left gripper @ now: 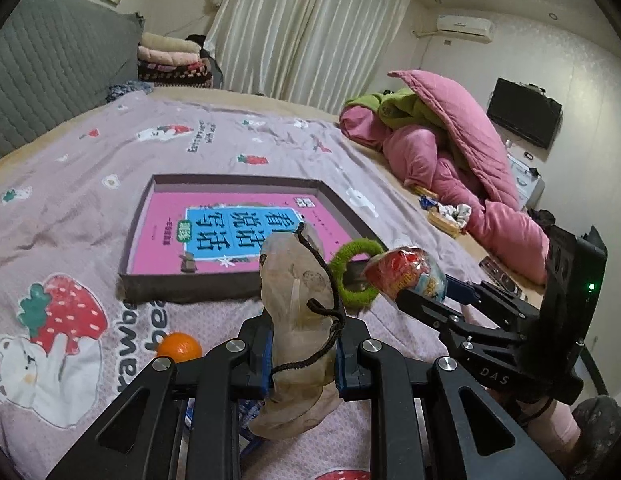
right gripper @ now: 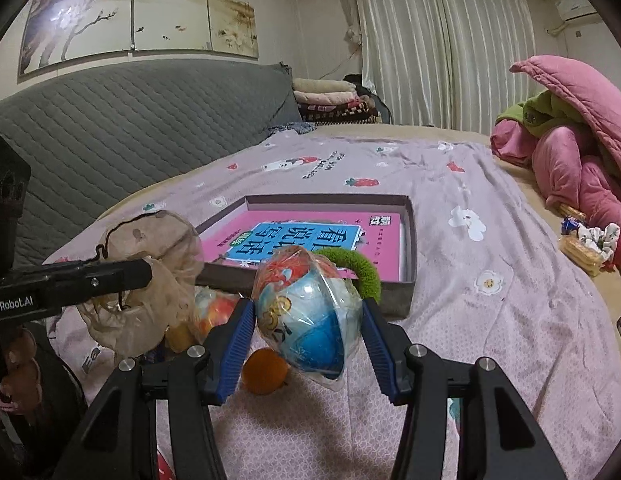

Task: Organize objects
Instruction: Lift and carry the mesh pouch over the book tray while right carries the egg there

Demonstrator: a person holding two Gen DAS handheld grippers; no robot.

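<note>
- The left gripper (left gripper: 300,354) is pressed together on a beige drawstring pouch (left gripper: 296,280); the thin fabric is bunched between the blue pads, with its top standing above the jaws and its bottom sagging below them, clear of the bedspread (left gripper: 70,208).
- The right gripper (right gripper: 308,320) is half spread and pinches a plastic-wrapped ball (right gripper: 306,312), red on top and blue beneath; the pads meet it at its widest part, and a loose tail of wrapper hangs under the jaws.
- Ahead of both tongs lies a shallow grey box (left gripper: 166,284) with a pink book (left gripper: 214,232) flat inside it. A green fuzzy ring (left gripper: 356,272) sits by the box's near corner, just beyond the ball; whether it rests on the rim or only beside it, I cannot tell.
- Below and between the tongs an orange (right gripper: 266,370) lies on the bedspread, with another wrapped item (right gripper: 214,308) close by it.
- Likely slip: the ball is round and its wrapper slick, so a tilt or jolt on the way to the box could let it squirt out of the pads and roll across the bed.
- The pouch's black cord (left gripper: 322,276) dangles loose; it could snag the right gripper or the ring, since the two tongs are close together.
- Lowering the ball past the box's near corner may knock the ring, and a ball set on the smooth book may roll.
</note>
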